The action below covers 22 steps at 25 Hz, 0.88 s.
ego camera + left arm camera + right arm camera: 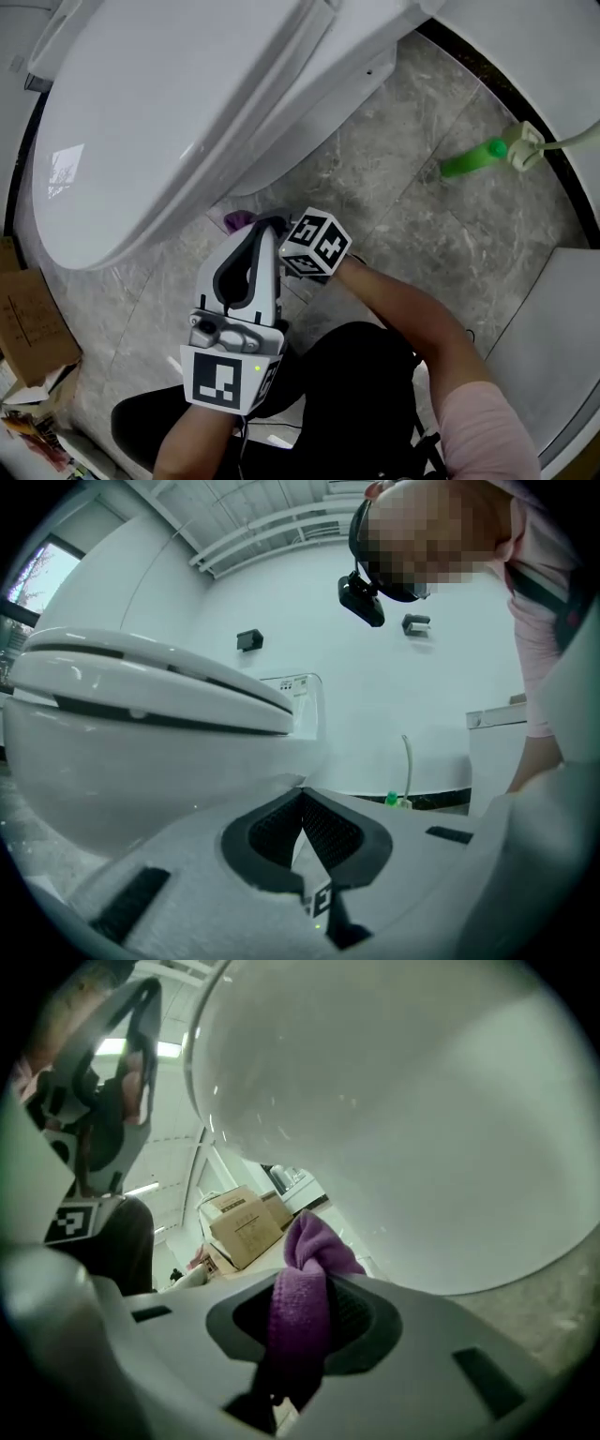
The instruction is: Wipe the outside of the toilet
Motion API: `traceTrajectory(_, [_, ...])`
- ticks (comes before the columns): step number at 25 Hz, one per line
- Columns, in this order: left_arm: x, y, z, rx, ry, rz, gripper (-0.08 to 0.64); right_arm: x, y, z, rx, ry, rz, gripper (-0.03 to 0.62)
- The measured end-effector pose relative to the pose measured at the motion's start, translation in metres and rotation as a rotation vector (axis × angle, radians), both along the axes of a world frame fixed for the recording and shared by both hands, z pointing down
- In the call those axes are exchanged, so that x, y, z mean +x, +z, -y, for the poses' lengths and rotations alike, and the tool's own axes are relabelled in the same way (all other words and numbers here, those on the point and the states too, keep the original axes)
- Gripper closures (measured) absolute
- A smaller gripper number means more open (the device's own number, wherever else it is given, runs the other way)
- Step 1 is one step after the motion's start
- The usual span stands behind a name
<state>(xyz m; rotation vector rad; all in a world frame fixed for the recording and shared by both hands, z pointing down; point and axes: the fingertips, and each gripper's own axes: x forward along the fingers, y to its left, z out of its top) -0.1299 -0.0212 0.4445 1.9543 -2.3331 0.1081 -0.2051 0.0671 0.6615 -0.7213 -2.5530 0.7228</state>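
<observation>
While toilet [187, 122] overhangs purple cloth [239, 221], green bottle [473, 157] sits apart.

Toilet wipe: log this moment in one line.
right tongs: shut on purple cloth, by toilet bowl | left tongs: shut, empty

Grey-white left gripper [302, 794], right gripper [305, 1283], black-and-white marker cubes [319, 246]; pink sleeve [480, 422], black trousers [361, 375].
</observation>
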Motion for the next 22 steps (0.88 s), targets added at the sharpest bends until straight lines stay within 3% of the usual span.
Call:
traceTrajectory(4, [0.014, -0.022, 0.025, 0.050, 0.041, 0.001, 0.552, 0.036, -0.028, 0.059, 0.051, 0.154, 0.023, 0.500])
traceTrajectory(8, [0.022, -0.041, 0.048, 0.072, 0.058, 0.005, 0.552, 0.071, -0.083, 0.136, 0.120, 0.369, 0.075, 0.499])
traceTrajectory(13, [0.032, -0.085, 0.078, 0.147, 0.076, 0.016, 0.552, 0.124, -0.182, 0.218, 0.295, 0.621, 0.190, 0.497])
traceTrajectory(17, [0.040, -0.123, 0.097, 0.169, 0.068, 0.082, 0.552, 0.159, -0.262, 0.255, 0.451, 0.793, 0.256, 0.495])
traceTrajectory(22, [0.044, -0.154, 0.107, 0.195, 0.059, 0.097, 0.552, 0.182, -0.310, 0.265, 0.515, 0.920, 0.281, 0.495])
